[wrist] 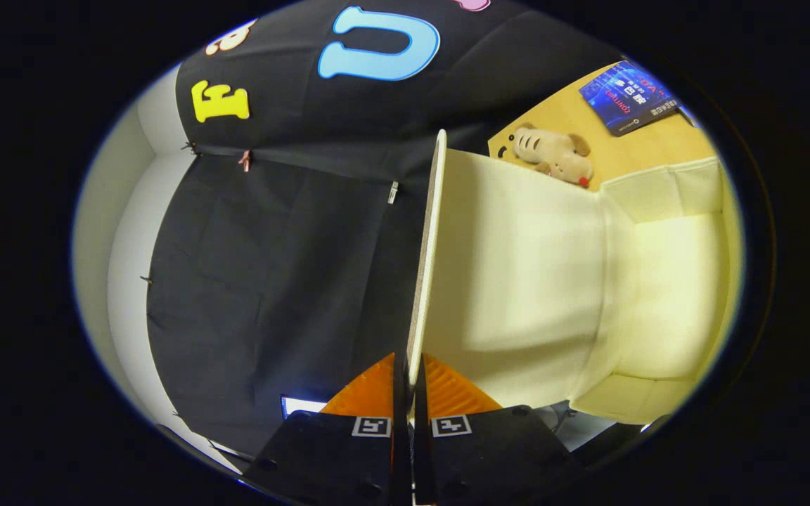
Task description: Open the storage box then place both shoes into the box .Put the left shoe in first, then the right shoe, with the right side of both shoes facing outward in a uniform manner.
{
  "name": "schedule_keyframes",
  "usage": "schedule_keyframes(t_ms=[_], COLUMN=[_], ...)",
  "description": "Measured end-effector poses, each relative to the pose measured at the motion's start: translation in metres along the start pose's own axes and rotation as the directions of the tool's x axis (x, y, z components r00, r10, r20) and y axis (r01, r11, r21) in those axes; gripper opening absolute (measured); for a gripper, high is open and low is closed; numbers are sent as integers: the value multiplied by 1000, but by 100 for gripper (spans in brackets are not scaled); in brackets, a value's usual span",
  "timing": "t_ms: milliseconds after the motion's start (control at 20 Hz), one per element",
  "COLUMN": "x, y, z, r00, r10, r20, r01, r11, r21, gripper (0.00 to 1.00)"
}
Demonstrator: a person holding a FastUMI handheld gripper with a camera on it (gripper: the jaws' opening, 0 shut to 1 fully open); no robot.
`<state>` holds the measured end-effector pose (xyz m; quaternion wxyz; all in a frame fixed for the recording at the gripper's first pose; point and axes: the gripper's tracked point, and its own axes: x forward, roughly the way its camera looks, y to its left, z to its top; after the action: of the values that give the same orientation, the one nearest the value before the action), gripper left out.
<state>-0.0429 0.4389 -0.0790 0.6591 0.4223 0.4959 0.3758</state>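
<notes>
The view is rolled on its side. My gripper (409,369) is shut on the free edge of the storage box's lid (427,260), which runs edge-on straight ahead from between the fingers. The lid is lifted, and its pale cream inner face (517,281) spreads out to the right of the edge. Beyond the hinge fold lies the box's cream fabric inside (672,295), with a side wall (665,190) beside it.
The box stands on a light wooden table (658,144). A beige plush toy (554,154) lies on the table past the lid, and a blue book (626,95) sits farther off. The booth's black cloth wall (271,267) is left of the lid.
</notes>
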Motion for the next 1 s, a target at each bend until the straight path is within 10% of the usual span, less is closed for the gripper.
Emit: schedule_keyframes(t_ms=[650,750,1000], x=[96,92,49], y=[-50,-61,-56], z=[-35,-29,-12], r00=[974,967,969], r10=[-194,-236,-246], r20=[-119,-98,-10], r01=[187,223,238], r11=[980,967,948], r21=[-74,-127,-210], gripper=[8,17,84])
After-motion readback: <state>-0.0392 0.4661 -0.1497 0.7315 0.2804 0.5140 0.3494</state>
